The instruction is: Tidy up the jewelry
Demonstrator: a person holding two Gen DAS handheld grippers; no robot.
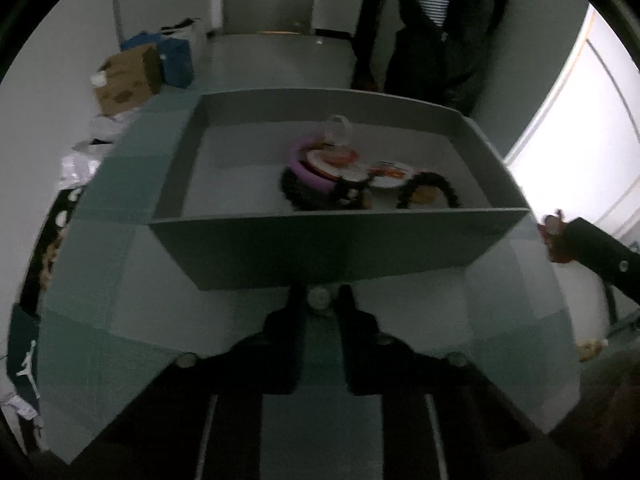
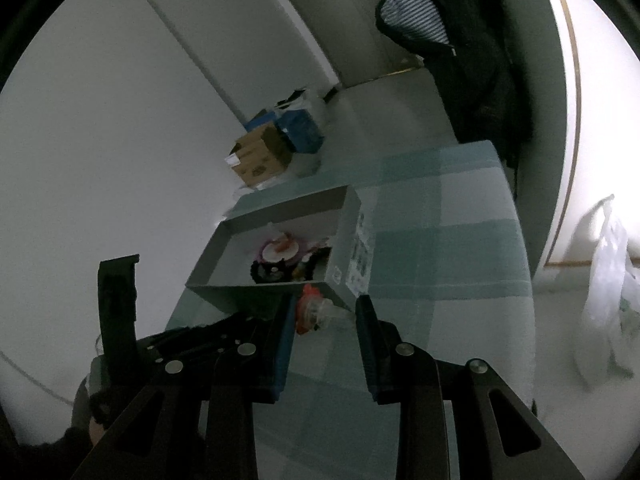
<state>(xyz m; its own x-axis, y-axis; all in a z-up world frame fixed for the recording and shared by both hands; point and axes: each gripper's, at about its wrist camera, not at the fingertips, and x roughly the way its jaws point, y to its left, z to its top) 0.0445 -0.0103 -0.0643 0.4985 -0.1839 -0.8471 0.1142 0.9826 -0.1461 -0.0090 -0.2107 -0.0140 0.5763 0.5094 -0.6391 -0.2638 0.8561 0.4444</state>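
Left wrist view: the left gripper (image 1: 324, 300) has its two dark fingers (image 1: 352, 312) drawn close on a small pale round piece (image 1: 319, 298) at their tips, just short of the near wall of the grey box (image 1: 344, 248). Beyond the tips, inside the box, lie a purple ring (image 1: 308, 168), white-and-orange round pieces (image 1: 390, 172) and dark fuzzy loops (image 1: 430, 188), bunched together toward the right finger's side. Right wrist view: the right gripper (image 2: 324, 312) stands wide open and holds nothing; an orange and clear trinket (image 2: 314, 312) lies on the checked cloth (image 2: 440, 248) between the tips, beside the left finger (image 2: 282, 340), against the box corner. Farther off, a cardboard carton (image 2: 262, 156) sits on the floor.
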